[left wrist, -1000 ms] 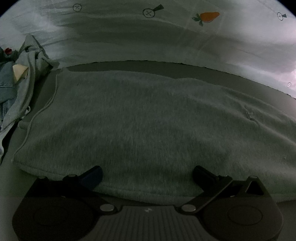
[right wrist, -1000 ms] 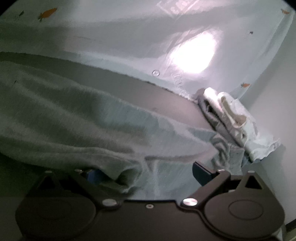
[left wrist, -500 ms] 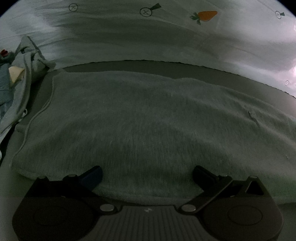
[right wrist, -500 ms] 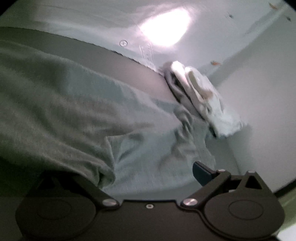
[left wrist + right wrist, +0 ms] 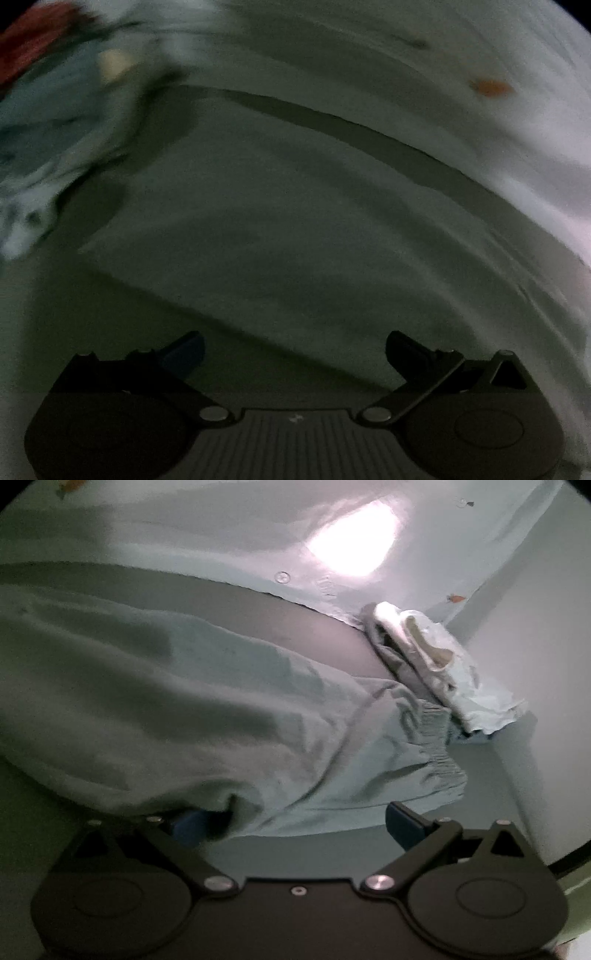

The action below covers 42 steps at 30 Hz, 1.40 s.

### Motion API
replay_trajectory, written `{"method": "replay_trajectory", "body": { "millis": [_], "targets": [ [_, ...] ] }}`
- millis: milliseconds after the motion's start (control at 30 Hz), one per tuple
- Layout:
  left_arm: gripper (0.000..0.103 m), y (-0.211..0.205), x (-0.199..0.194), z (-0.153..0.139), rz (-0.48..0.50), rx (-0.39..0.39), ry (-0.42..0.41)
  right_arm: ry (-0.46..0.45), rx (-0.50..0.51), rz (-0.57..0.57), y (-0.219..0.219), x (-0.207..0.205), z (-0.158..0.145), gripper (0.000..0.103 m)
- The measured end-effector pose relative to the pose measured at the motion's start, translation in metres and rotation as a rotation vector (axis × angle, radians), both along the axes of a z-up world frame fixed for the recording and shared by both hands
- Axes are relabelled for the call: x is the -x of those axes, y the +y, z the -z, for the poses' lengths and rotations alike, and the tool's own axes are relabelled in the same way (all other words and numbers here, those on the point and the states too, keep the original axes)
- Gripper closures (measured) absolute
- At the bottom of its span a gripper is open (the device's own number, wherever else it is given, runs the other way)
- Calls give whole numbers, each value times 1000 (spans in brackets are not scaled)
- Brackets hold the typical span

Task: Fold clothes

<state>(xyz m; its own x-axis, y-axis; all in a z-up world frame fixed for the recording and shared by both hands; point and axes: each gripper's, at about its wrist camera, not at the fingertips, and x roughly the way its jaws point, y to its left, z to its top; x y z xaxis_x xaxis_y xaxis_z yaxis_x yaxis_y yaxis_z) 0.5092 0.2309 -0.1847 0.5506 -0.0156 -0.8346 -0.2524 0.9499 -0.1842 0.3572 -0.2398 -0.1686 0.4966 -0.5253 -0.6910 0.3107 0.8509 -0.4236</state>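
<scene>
A grey fleece garment [image 5: 295,229] lies spread flat on the dark table; the left wrist view is blurred by motion. My left gripper [image 5: 293,350] stands open just short of the garment's near edge, nothing between its fingers. In the right wrist view the same garment [image 5: 155,709] bulges in folds, its elastic cuff [image 5: 439,746] at the right. My right gripper [image 5: 295,821] is open over the near hem; the cloth drapes on the left fingertip [image 5: 188,825], and the right fingertip [image 5: 404,821] is free.
A heap of other clothes [image 5: 55,122], blue and pale, lies at the far left. A folded pale stack [image 5: 436,664] sits at the far right by the wall [image 5: 535,646]. A carrot-print sheet [image 5: 406,66] hangs behind the table.
The left gripper has swung and pulled back, so the garment's near edge now lies ahead of its fingers. The right view has shifted; cloth still lies over its left finger.
</scene>
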Motion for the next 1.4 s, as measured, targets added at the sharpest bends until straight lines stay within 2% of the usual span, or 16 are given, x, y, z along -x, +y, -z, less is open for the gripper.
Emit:
{"method": "replay_trajectory", "body": {
  "millis": [133,200,300,333,400,500,533,633,800,967,1067,1133,1167,1200,1233,1400],
  "targets": [
    [1,44,15,-1,-159,-2,-12,-27,-106,16,4,2,-7,2],
    [4,65,14,0,-217,34,-27,-39,-147,34,7,0,-8,2],
    [14,86,6,1,-252,78,-66,-61,-215,66,12,-3,-10,2],
    [22,90,2,2,-252,77,-82,-67,-239,79,14,-5,-10,2],
    [27,90,-8,3,-245,40,-98,-76,-280,124,17,-6,-10,2],
    [70,88,-21,4,-235,-14,-108,-73,-306,152,22,-8,-8,2],
    [101,88,-24,3,-229,-16,-105,-70,-305,157,24,-8,-7,2],
    [101,93,-30,-6,-215,49,-126,-59,-312,149,25,-10,-8,3],
    [101,98,-48,-59,-189,173,-284,-96,-432,160,17,-18,-12,7],
    [101,92,-89,-124,-104,262,-463,-155,-684,212,4,-29,-9,32],
    [101,86,-114,-149,-60,283,-537,-202,-807,243,1,-30,-4,45],
    [101,81,-129,-150,-49,247,-535,-221,-858,258,3,-28,0,65],
    [101,80,-134,-148,-54,238,-518,-225,-873,270,5,-27,3,71],
    [101,80,-137,-144,-61,240,-499,-227,-888,274,7,-27,5,83],
    [101,81,-140,-139,-72,245,-479,-226,-900,270,11,-27,6,87],
    [101,94,-122,-120,-119,265,-433,-198,-876,201,28,-32,8,88]
  ]
}}
